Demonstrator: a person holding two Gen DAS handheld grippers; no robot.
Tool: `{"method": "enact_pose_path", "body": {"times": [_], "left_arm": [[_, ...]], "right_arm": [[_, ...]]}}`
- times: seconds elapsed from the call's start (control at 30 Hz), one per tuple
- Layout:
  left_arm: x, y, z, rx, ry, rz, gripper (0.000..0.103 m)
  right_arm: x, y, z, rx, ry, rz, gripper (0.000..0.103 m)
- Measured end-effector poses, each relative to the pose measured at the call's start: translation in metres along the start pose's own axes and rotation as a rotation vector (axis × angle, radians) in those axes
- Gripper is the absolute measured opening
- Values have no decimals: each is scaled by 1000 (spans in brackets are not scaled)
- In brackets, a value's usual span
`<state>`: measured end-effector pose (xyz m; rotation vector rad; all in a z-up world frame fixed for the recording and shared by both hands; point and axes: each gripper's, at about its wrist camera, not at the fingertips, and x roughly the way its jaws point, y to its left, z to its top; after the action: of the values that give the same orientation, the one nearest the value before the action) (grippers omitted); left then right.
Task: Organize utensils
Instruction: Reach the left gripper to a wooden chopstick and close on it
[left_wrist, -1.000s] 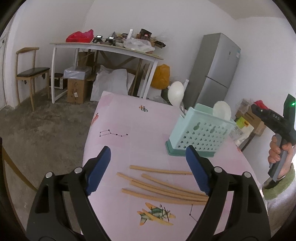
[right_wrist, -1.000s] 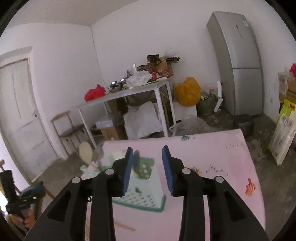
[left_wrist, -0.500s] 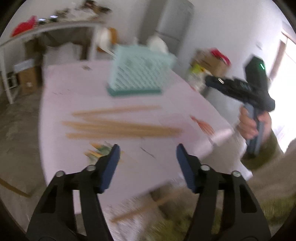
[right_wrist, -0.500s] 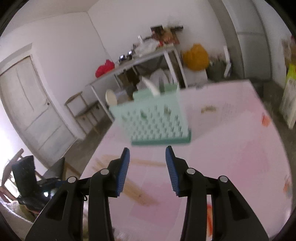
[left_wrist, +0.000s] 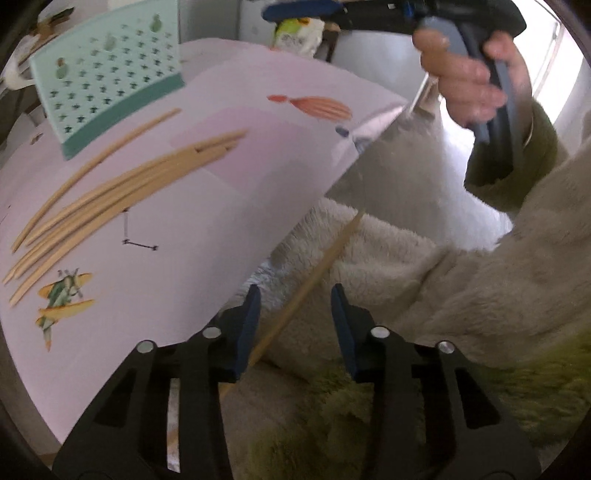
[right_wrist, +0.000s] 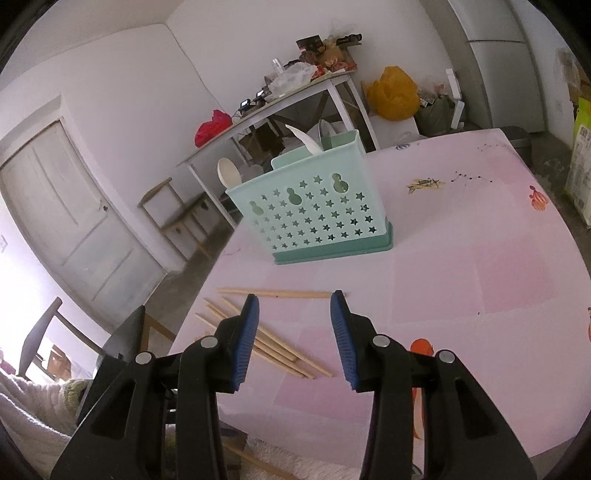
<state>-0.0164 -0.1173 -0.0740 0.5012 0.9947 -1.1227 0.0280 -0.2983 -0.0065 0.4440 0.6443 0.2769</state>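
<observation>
Bare tabletop (right_wrist: 461, 280) between caddy (right_wrist: 314, 218) and chopsticks (right_wrist: 273, 343)

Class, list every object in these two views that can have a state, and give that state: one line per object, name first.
left claw: open, jaws just been closing, stray chopstick between them, not gripped
right claw: open, empty
stray chopstick: off the table, lying on the fleece garment
loose chopsticks: flat on the table
utensil caddy: upright, holding white spoons
door: shut

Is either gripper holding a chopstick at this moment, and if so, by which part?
Neither. The left gripper, jaws closing, straddles a fallen chopstick without pressing it; the right gripper is empty.
</observation>
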Motion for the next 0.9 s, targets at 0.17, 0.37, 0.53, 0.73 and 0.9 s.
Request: {"method": "enact_pose_path", "body": {"times": [0.17, 0.37, 0.53, 0.73, 0.9], "left_arm": [[8, -4, 5, 43, 9, 17, 16], [-13, 1, 13, -15, -38, 24, 5], [-44, 16, 10, -142, -109, 4, 0], [-85, 49, -5, -343, -244, -4, 0], [-86, 57, -16, -379, -233, -6, 0]], "right_arm": [[3, -3, -5, 14, 9, 7, 40], [5, -3, -2, 6, 17, 10, 40], [10, 10, 9, -60, 11, 11, 40], [30, 34, 24, -163, 41, 25, 40], [41, 52, 30, -211, 57, 49, 40]]}}
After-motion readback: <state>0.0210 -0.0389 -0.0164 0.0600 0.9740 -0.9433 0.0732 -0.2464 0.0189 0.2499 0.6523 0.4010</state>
